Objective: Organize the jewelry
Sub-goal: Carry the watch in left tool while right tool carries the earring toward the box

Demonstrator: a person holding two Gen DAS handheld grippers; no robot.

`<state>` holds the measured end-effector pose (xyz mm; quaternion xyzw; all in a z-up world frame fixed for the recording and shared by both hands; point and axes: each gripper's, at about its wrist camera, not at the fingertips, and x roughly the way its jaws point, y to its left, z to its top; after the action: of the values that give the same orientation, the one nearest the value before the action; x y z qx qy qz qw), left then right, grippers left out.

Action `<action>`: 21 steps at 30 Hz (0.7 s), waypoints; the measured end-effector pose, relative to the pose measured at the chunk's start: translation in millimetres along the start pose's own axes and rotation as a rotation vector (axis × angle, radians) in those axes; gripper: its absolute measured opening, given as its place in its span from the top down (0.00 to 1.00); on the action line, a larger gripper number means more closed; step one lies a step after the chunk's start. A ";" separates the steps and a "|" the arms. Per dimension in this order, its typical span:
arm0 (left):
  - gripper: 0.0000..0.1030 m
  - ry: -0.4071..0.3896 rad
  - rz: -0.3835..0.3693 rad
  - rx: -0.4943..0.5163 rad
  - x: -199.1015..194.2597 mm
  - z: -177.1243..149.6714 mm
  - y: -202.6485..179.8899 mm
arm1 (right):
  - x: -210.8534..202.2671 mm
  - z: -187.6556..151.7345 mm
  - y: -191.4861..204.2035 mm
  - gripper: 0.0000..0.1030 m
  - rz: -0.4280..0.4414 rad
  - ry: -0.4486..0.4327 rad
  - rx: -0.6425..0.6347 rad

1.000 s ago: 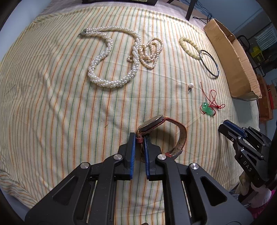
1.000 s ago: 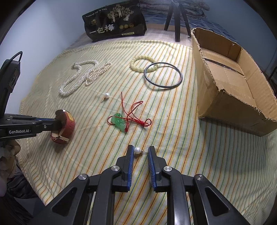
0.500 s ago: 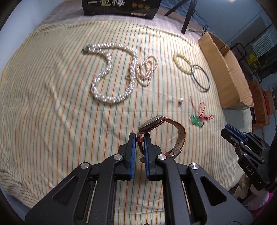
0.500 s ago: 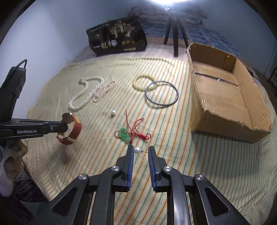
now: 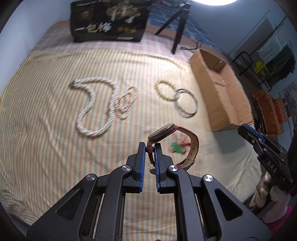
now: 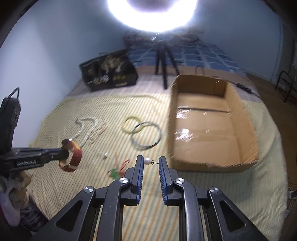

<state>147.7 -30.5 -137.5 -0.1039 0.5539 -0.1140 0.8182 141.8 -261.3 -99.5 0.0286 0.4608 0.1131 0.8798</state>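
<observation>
My left gripper [image 5: 149,148] is shut on the strap of a red-strapped watch [image 5: 173,137] and holds it above the striped cloth; the watch also shows in the right wrist view [image 6: 71,155]. My right gripper [image 6: 150,161] is shut on a pearl earring [image 6: 148,161], held by pearl and pin between the pads, in the air near the open cardboard box [image 6: 209,128]. On the cloth lie a thick pearl necklace [image 5: 92,107], a thinner pearl strand [image 5: 126,103], a pale bead bracelet [image 5: 165,90], a dark bangle [image 5: 185,103], a green pendant on red cord [image 5: 177,148] and a second pearl earring [image 6: 105,155].
A black printed bag [image 5: 109,20] and a black tripod [image 5: 178,24] stand at the back of the bed. The cardboard box [image 5: 220,90] lies at the right edge of the cloth. A bright ring light [image 6: 154,13] glares overhead. Shelves and clutter are to the far right.
Both grippers have risen well above the cloth with their loads. The right gripper has come nearer the box. The views are now motion-blurred.
</observation>
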 end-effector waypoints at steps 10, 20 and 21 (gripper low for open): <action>0.93 -0.068 0.000 0.126 4.4 20.5 -70.5 | -2.1 17.1 -44.3 0.85 -0.078 -0.024 0.041; 0.93 -0.094 -0.025 0.180 22.7 41.3 -126.2 | -1.2 22.5 -93.6 0.85 -0.120 -0.032 0.098; 0.93 -0.094 -0.026 0.183 25.7 42.9 -129.6 | -0.2 23.0 -97.7 0.85 -0.123 -0.031 0.103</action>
<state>187.7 -159.7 -106.1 -0.0412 0.5009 -0.1695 0.8478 177.4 -355.1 -101.2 0.0472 0.4535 0.0344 0.8894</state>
